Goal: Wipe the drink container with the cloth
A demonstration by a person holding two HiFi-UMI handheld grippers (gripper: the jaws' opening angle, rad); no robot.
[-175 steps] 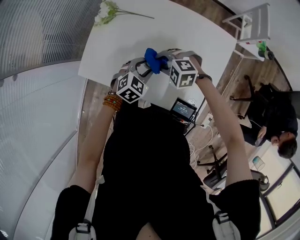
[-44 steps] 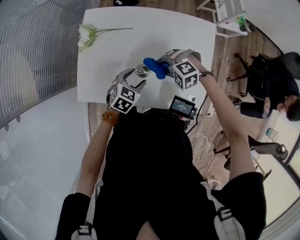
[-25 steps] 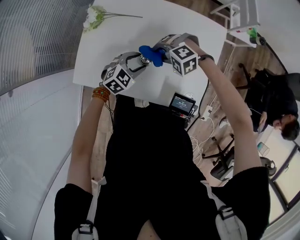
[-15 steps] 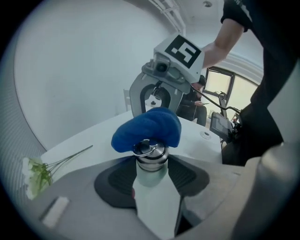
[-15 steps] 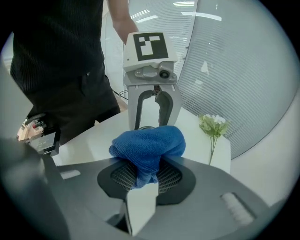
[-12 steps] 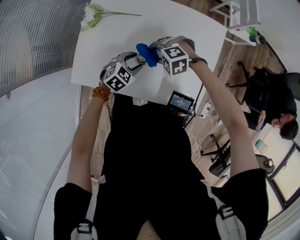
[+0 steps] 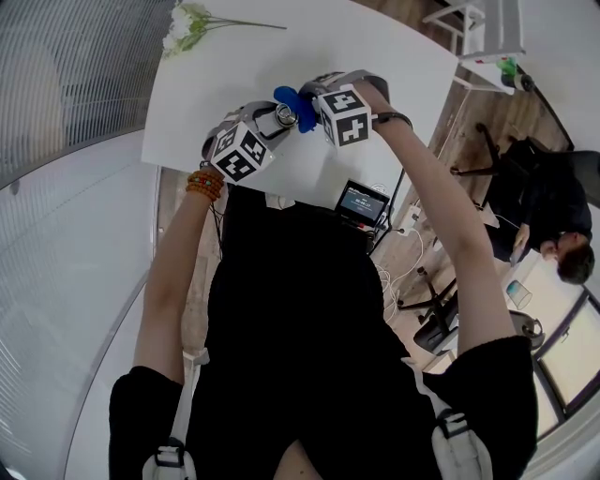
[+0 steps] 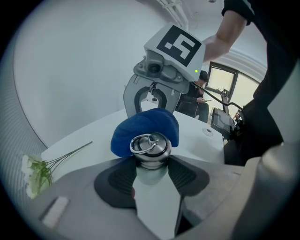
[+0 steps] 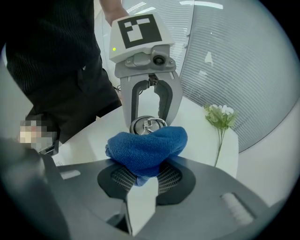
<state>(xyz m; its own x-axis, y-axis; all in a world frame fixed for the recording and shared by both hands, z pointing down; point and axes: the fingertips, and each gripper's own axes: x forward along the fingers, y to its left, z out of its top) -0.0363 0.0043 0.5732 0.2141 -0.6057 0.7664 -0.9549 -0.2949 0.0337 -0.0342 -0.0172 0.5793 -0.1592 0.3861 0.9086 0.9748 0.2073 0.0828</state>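
Note:
A silver drink can (image 8: 150,149) with a ring pull on top is clamped between the jaws of my left gripper (image 8: 151,169), which is shut on it. The same can (image 9: 147,125) shows behind the blue cloth (image 9: 146,149) in the right gripper view. My right gripper (image 9: 143,176) is shut on that cloth and presses it against the can's far side. In the head view the can (image 7: 282,115) and cloth (image 7: 298,105) sit between the left gripper (image 7: 267,122) and the right gripper (image 7: 309,108), held over the white table (image 7: 225,75). The can's body is mostly hidden.
White flowers with green stems (image 7: 192,21) lie at the table's far left corner. A small screen (image 7: 361,202) hangs at the table's near edge with cables below. A seated person (image 7: 553,234) and chairs are at the right, over the wooden floor.
Both grippers stay locked together on the can and cloth. Since a second ago the cloth has shifted slightly round the can's top; the pair drifted a little within the view.

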